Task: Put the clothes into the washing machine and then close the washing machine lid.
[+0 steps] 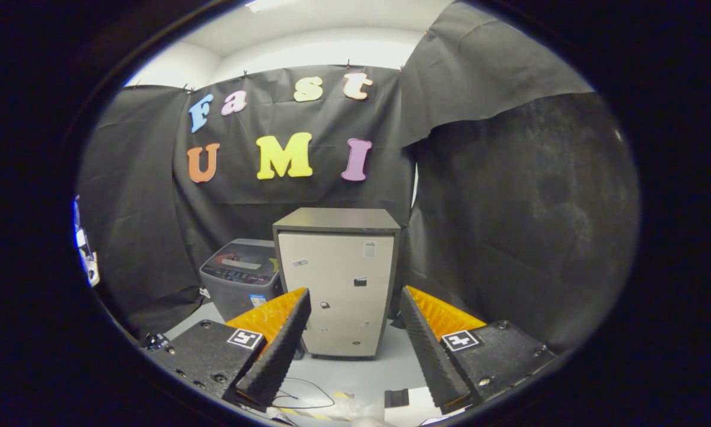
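A small grey top-loading washing machine (241,274) stands on the floor at the back left, beyond my left finger, with its lid lying flat and shut. My gripper (355,296) is open, its two fingers spread wide with nothing between them. It hovers well short of the machine, a good way above the floor. No clothes can be made out.
A tall cabinet (340,279) with a pale door and dark top stands straight ahead between the fingers, right of the washing machine. Black cloth walls close in behind and on the right. A thin cable (308,394) and a small black block (397,397) lie on the pale floor below.
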Motion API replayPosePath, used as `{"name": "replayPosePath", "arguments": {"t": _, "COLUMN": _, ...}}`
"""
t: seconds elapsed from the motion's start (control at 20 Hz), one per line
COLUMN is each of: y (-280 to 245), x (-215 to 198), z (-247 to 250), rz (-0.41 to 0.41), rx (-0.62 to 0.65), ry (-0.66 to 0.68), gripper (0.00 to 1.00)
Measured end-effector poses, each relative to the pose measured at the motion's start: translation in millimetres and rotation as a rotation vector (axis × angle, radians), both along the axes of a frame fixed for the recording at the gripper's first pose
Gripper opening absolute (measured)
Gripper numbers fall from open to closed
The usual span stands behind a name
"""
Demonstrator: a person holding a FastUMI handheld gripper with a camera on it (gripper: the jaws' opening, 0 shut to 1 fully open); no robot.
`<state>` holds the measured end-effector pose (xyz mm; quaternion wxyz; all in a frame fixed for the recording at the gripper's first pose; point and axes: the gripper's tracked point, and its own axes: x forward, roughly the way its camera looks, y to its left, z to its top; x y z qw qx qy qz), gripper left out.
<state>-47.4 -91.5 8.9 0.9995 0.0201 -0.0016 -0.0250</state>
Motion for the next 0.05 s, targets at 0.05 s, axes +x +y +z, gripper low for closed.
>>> {"name": "replayPosePath", "arguments": {"t": 0.05, "y": -1.1, "x": 1.1, "z": 0.2, "rz": 0.001, "rx": -0.001, "ry": 0.001, "gripper": 0.95}}
